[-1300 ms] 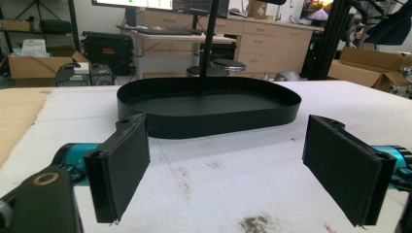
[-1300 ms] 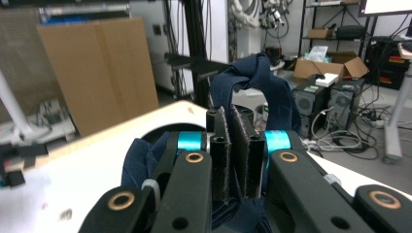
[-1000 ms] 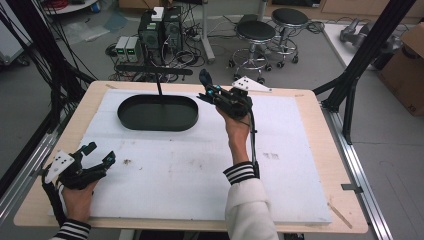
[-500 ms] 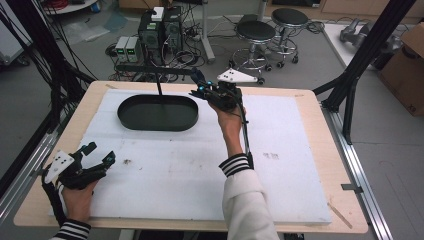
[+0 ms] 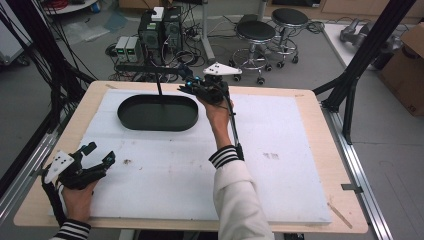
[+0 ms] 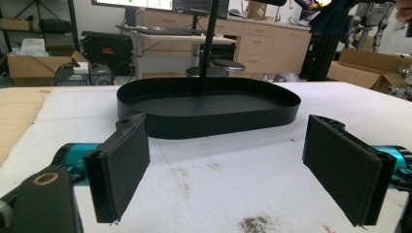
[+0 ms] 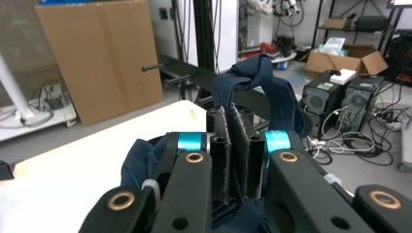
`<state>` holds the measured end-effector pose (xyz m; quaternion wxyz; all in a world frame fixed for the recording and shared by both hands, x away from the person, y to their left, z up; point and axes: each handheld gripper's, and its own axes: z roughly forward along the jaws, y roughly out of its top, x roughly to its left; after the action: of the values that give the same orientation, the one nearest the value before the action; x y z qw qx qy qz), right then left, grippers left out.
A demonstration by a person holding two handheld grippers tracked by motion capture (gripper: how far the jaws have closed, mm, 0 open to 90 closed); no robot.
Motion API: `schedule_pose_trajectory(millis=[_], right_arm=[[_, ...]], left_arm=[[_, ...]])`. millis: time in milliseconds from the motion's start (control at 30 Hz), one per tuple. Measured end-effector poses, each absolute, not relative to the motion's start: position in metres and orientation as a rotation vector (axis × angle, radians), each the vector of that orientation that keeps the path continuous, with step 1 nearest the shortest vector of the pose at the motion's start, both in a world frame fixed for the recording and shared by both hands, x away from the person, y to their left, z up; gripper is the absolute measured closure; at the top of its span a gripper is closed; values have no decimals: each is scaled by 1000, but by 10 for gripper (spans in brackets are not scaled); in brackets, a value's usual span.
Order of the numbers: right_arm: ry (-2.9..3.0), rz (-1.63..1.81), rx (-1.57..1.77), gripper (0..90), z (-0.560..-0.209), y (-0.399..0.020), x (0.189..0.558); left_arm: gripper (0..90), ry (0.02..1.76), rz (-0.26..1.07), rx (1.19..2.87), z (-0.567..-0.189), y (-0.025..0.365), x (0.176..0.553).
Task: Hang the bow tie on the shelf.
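A dark blue cloth (image 7: 265, 80) is pinched between the pads of my right gripper (image 7: 232, 114), loops up above the jaws and hangs below them. In the high view the right gripper (image 5: 187, 88) hovers over the far right end of a black oval tray (image 5: 158, 129), pointing left. The tray looks empty. A thin black rod (image 5: 159, 86) stands at its far rim. My left gripper (image 5: 98, 153) rests at the near left of the table, open, nothing between its pads (image 6: 124, 165). It faces the tray's wall (image 6: 218, 119).
A white foam sheet (image 5: 285, 165) covers most of the wooden table. Black frame struts (image 5: 360, 65) rise at both sides. Beyond the far edge stand computer cases (image 5: 160, 25) and stools (image 5: 255, 32). A cardboard box (image 5: 407, 55) sits at the right.
The right gripper has moved left and toward the table's far edge with the cloth, from beside the tray's right end to above it. The left gripper has stayed put.
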<state>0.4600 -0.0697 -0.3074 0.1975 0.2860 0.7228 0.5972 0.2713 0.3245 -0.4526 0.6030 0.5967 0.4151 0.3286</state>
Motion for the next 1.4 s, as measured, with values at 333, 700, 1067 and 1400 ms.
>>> schedule_pose_trajectory(millis=[333, 700, 1067, 1400], right_arm=[[2059, 1661, 818, 857, -320, -55, 469], [2100, 1635, 846, 857, -331, -49, 479], [2127, 1614, 860, 856, -340, -40, 484], [2163, 1554, 890, 856, -348, -35, 487]], left_arm=[[174, 963, 756, 1378, -453, 325, 271], [174, 961, 755, 1376, -453, 325, 271], [174, 962, 753, 1372, -453, 325, 271], [174, 960, 751, 1372, -453, 325, 271]])
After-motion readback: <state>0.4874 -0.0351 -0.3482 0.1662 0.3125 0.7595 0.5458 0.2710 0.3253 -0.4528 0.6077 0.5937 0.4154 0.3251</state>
